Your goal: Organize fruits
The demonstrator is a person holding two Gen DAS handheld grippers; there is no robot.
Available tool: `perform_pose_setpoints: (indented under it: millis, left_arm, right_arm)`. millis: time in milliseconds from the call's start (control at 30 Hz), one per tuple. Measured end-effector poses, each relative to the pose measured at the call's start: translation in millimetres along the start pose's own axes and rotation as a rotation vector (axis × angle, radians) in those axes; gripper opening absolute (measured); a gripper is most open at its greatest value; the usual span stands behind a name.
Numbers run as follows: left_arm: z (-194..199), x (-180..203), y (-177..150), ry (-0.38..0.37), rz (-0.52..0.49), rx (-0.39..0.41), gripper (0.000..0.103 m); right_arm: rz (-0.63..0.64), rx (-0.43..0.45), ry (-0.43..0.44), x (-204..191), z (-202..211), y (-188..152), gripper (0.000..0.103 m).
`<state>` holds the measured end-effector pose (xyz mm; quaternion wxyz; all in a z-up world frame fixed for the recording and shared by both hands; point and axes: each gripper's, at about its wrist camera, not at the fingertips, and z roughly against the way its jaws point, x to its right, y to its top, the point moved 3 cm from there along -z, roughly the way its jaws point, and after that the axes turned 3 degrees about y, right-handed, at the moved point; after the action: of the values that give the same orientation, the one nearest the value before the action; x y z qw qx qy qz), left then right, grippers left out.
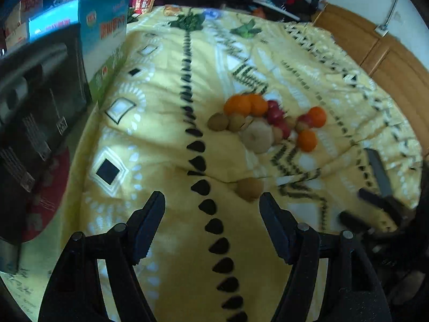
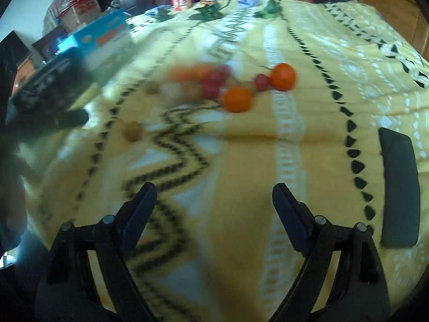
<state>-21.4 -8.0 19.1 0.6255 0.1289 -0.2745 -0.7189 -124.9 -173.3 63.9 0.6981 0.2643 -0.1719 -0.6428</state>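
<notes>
Left gripper (image 1: 211,197): fingers spread wide, empty; one kiwi (image 1: 250,188) on the bed (image 1: 161,139) just beyond its right fingertip. Right gripper (image 2: 214,187): fingers spread, empty, well short of the fruit pile (image 1: 264,122).

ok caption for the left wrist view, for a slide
Open left gripper near a lone kiwi, fruit pile beyond on yellow bedspread.

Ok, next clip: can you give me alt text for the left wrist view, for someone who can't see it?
The open left gripper hovers over a yellow patterned blanket, with a lone brown kiwi lying just beyond its right fingertip. Farther back sits a pile of oranges, red apples, kiwis and a pale pear. The right gripper shows blurred at the right edge.
</notes>
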Motion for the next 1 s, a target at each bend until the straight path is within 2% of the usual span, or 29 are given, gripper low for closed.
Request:
perform_pose_setpoints:
  millis: [133,200,300,500,833,1000]
  left_arm:
    - [-14,-2,-7,0.074,-0.007,0.032,0.074]
    - [-14,-6,-8,0.104,-0.008,0.057,0.081]
    - [-21,-9,-10,0.130,-0.008,0.061,0.089]
    - [-32,-7,-9,0.155,-0.027,0.061,0.095]
    - [-35,-8,-9,0.144,-0.021,0.059,0.097]
    - [-37,-5,-7,0.139,-0.029,0.048,0.102]
  right_arm:
    - [-0.026,0.018,-0.018,29,-19,5,0.092]
    - [-0.036,0.022,-0.003,35,-28,2,0.100]
    - [-0.033,0.029,-0.014,34,-30,-2,0.103]
    - [-0.017,0.014,-0.027,35,-37,-3,0.103]
    - [-0.012,0.017,-0.027,34,-37,-4,0.103]
    - [-0.011,0.017,-0.026,35,-38,-3,0.103]
